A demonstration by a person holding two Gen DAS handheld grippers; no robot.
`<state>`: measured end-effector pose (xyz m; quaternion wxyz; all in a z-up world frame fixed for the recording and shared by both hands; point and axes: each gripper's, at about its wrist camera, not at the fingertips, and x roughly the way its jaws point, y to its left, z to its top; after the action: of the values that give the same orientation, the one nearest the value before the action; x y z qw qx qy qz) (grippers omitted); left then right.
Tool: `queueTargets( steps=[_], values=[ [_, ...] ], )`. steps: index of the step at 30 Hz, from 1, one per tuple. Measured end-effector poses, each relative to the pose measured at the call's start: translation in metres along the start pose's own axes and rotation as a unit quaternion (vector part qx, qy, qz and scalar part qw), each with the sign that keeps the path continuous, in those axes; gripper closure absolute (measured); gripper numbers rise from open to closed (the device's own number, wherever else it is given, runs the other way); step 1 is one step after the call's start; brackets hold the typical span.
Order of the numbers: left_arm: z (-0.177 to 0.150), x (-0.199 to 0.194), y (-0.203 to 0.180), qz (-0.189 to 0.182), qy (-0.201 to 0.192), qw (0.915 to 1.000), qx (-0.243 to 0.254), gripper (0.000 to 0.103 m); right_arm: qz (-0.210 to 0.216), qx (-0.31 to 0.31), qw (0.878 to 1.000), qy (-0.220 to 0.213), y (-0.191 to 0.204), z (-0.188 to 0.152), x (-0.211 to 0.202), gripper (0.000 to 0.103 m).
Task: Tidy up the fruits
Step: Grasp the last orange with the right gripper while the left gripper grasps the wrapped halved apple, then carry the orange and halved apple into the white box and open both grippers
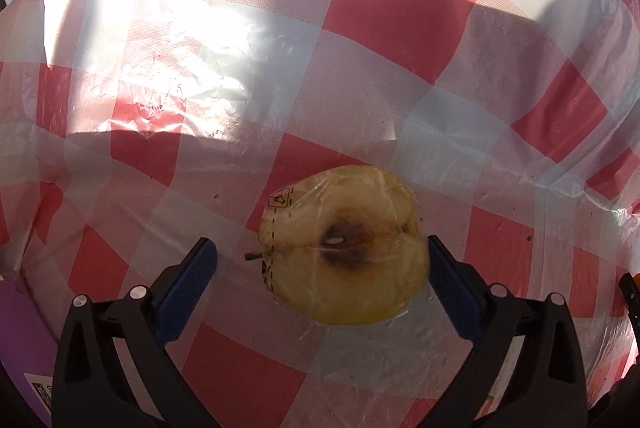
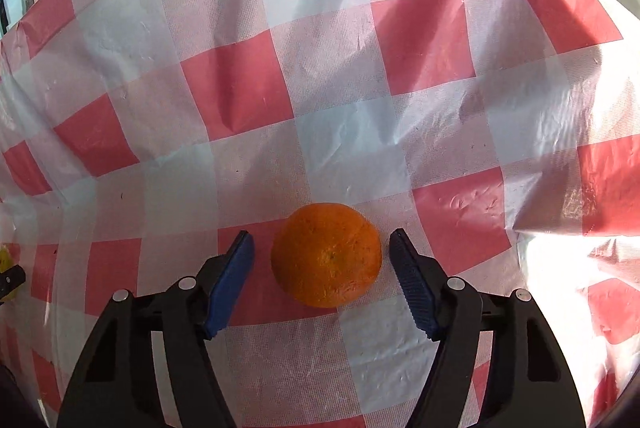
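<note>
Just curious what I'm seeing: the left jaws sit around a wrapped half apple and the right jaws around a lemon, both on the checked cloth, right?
Almost. The right wrist view shows an orange, not a lemon, between the open right gripper jaws. The wrapped half apple and checked cloth are as you say.

Tablecloth (image 1: 400, 28): thin plastic sheet, red/white check, glossy w/ glare patches, creased and wrinkled. Apple half (image 1: 344, 248): wrapped in clear cling film, shiny; cut face yellowish, browned at core. Orange (image 2: 326, 254): matt, pitted peel. Left gripper (image 1: 322, 284) and right gripper (image 2: 322, 280): black smooth plastic arms, blue ribbed rubbery-looking pads (image 2: 412, 284), bright metal pins.
</note>
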<state>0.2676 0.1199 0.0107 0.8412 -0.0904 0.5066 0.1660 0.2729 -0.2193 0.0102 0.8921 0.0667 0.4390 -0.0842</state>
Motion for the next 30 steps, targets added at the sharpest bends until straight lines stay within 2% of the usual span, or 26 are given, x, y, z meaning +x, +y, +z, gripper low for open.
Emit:
queueTargets(
  steps=[3,5,7,8,10,13,17,22,30],
  values=[
    [-0.003,-0.003,-0.003,0.0,-0.014,0.9999,0.004,0.008,0.0,0.007,1.0,-0.002,-0.005,0.0,-0.001,0.04],
    [-0.009,-0.01,-0.002,-0.006,-0.022,0.9997,0.013,0.025,0.001,0.008,1.0,-0.002,-0.01,0.005,-0.001,0.04],
    [-0.012,-0.014,-0.007,-0.019,-0.018,0.9995,0.018,0.031,0.0,0.006,1.0,-0.002,-0.011,0.006,-0.002,0.04],
    [-0.012,-0.014,-0.006,-0.01,-0.02,0.9995,0.024,0.034,0.0,0.006,1.0,-0.003,-0.012,0.005,-0.004,0.04],
    [-0.01,-0.016,-0.006,-0.014,-0.017,0.9994,0.029,0.035,0.0,0.006,1.0,-0.003,-0.012,0.005,-0.004,0.041],
    [-0.012,-0.017,-0.007,-0.018,-0.01,0.9991,0.037,0.037,0.002,0.008,1.0,-0.008,-0.016,0.003,-0.01,0.057],
    [-0.023,-0.036,-0.009,-0.035,-0.004,0.9982,0.049,0.037,0.01,0.011,1.0,-0.007,-0.018,-0.004,-0.019,0.058],
    [-0.07,-0.071,-0.02,-0.07,-0.004,0.9932,0.093,0.037,0.036,0.023,0.999,0.0,-0.027,-0.034,-0.052,0.058],
    [-0.153,-0.114,-0.038,-0.118,0.02,0.9751,0.187,0.037,0.06,0.014,0.997,0.046,-0.033,-0.107,-0.11,0.058]
  ],
)
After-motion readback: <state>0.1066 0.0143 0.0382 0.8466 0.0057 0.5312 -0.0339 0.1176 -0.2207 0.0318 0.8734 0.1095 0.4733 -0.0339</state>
